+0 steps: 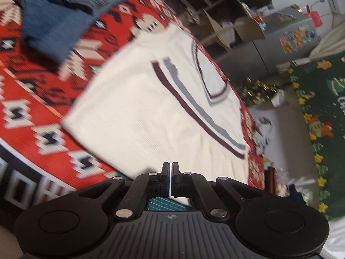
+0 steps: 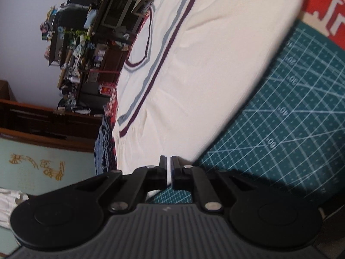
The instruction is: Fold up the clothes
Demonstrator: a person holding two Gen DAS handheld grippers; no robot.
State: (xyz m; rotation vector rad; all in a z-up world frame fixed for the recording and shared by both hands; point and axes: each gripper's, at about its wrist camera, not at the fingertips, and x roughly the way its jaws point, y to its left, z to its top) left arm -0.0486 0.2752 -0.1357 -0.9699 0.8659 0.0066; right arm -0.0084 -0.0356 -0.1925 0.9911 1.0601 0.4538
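Note:
A cream knit sweater [image 1: 151, 108] with maroon and grey stripes and a V neck lies on a red patterned cloth [image 1: 43, 112]. My left gripper [image 1: 171, 168] is shut on the sweater's near edge, a thin strip of fabric between its fingers. In the right wrist view the same sweater [image 2: 204, 64] stretches away over a teal cutting mat [image 2: 280, 133]. My right gripper [image 2: 168, 161] is shut on the sweater's near edge too, cream fabric showing between its fingers.
Folded blue denim [image 1: 64, 6] lies on the red cloth at the far left. A blue knit garment [image 2: 103, 149] lies beside the sweater in the right wrist view. Cardboard boxes [image 1: 237, 30], shelves and a grey cabinet [image 1: 286, 34] stand beyond the table.

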